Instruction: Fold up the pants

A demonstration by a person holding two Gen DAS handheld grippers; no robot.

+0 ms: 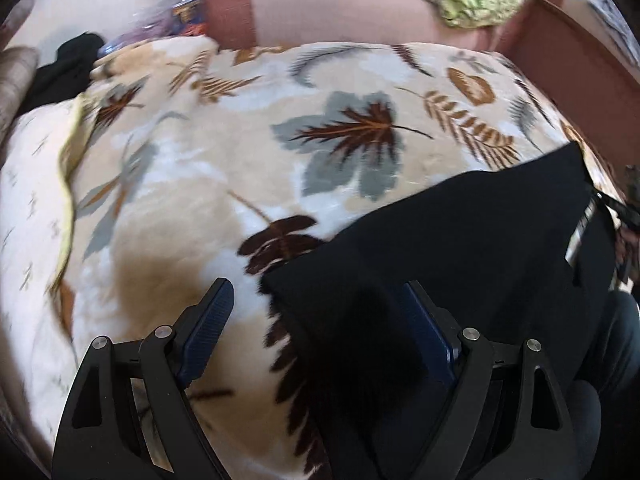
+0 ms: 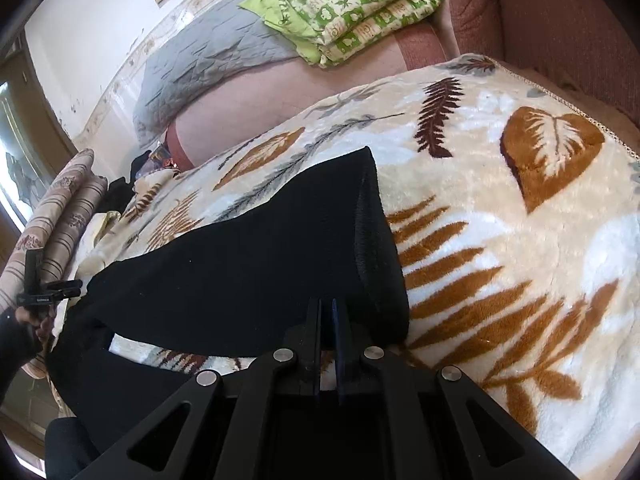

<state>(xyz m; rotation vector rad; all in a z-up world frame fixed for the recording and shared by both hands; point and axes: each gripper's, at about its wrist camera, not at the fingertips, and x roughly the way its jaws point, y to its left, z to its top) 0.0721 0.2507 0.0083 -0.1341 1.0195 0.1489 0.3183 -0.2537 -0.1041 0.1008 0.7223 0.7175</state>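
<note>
The pants [image 2: 248, 264] are matt black cloth, finely knit, with a ribbed band along the edge nearest the brown leaf print. Under them lies a plush fleece blanket [image 2: 520, 240], soft and slightly shiny, with a stitched cord hem. Beyond the blanket, a grey quilted cover [image 2: 208, 60] shows puckered stitching, and a green printed quilt [image 2: 360, 12] looks like smooth cotton. The right gripper [image 2: 326, 312] is matt black plastic with bright metal pins; the left gripper [image 1: 316, 300] has ridged dark-blue pads [image 1: 208, 320].
</note>
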